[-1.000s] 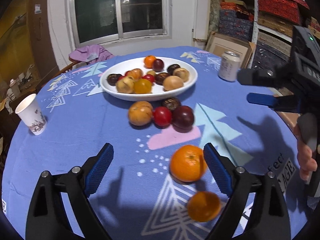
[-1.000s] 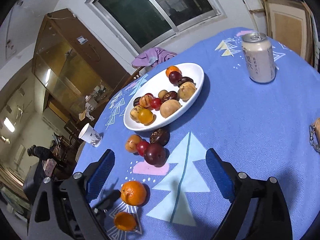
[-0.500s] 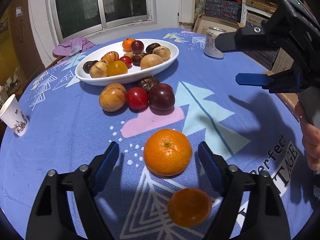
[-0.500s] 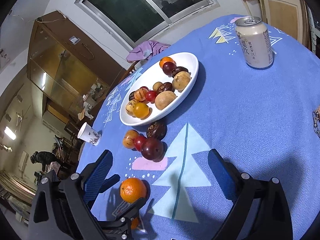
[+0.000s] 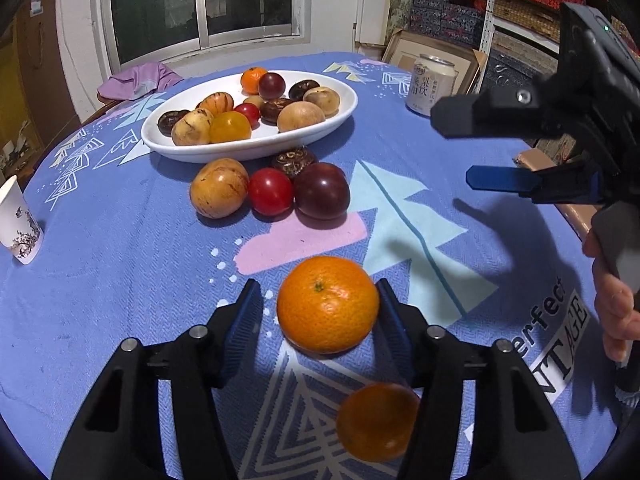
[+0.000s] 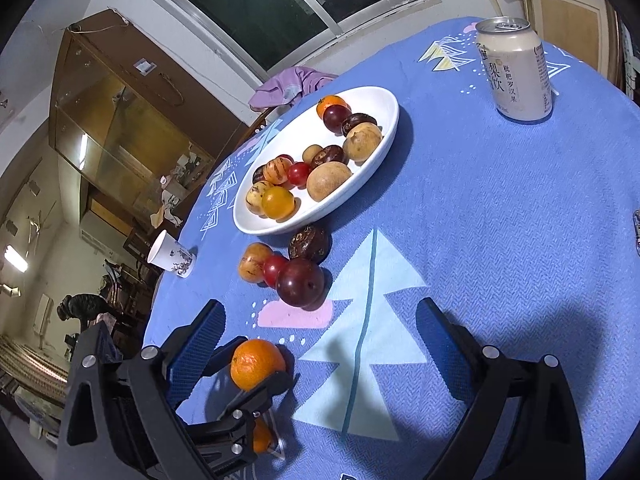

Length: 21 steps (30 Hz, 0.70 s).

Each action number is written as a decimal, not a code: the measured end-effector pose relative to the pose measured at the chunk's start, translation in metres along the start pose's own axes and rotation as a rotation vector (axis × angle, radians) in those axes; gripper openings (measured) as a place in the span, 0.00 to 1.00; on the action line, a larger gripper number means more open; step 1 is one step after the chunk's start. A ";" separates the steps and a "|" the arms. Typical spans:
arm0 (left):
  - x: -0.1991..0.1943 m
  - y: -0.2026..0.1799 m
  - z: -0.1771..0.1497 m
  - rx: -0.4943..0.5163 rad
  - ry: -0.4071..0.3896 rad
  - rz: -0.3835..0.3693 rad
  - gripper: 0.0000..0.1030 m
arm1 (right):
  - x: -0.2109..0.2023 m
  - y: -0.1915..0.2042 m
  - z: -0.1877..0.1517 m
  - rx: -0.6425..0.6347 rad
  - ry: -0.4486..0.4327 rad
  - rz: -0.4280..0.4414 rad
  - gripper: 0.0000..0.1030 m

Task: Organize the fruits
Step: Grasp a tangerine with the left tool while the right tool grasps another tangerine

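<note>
An orange [image 5: 327,304] lies on the blue tablecloth between the fingers of my left gripper [image 5: 318,286]. The jaws are closing: the right pad [image 5: 390,312] touches the peel, and a thin gap remains at the left pad [image 5: 245,312]. The right wrist view shows the same orange [image 6: 258,364] inside the left gripper [image 6: 256,372]. A second orange [image 5: 378,422] lies nearer, under the right finger. Beyond, a white plate [image 5: 248,152] holds several fruits. My right gripper [image 6: 320,340] hovers open and empty over the cloth, seen at the right [image 5: 454,147].
A yellow-brown fruit [image 5: 219,188], a red tomato [image 5: 271,191], a dark plum [image 5: 322,190] and a dark brown fruit [image 5: 294,160] sit in front of the plate. A drink can [image 5: 430,84] stands far right, a paper cup [image 5: 18,224] at the left edge.
My left gripper came forward and down around the orange, and its jaws narrowed from wide to nearly the fruit's width. The right gripper stayed about where it was.
</note>
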<state>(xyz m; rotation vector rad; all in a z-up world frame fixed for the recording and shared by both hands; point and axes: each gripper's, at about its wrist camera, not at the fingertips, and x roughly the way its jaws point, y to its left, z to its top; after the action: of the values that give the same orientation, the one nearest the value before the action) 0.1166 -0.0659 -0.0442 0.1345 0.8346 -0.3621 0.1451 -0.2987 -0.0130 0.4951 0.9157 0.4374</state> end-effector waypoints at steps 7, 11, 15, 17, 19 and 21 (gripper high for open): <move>-0.003 0.017 0.000 -0.050 -0.003 0.002 0.46 | 0.001 0.004 -0.002 -0.019 0.007 -0.001 0.94; -0.003 0.011 -0.002 -0.023 -0.010 0.027 0.46 | 0.000 0.004 -0.002 -0.020 0.003 0.002 0.94; -0.006 0.013 -0.002 -0.033 -0.015 0.027 0.46 | -0.002 0.004 -0.001 -0.018 -0.002 0.007 0.94; -0.015 0.019 0.000 -0.040 -0.044 0.064 0.46 | -0.003 0.005 -0.002 -0.026 -0.005 0.013 0.94; -0.025 0.031 0.000 -0.065 -0.070 0.091 0.46 | -0.005 0.009 -0.003 -0.046 -0.010 0.026 0.94; -0.034 0.047 -0.003 -0.096 -0.087 0.138 0.46 | -0.006 0.018 -0.007 -0.091 -0.011 0.039 0.94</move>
<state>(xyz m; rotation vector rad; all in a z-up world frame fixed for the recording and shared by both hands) 0.1108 -0.0128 -0.0222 0.0858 0.7504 -0.1968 0.1339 -0.2862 -0.0024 0.4323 0.8722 0.5090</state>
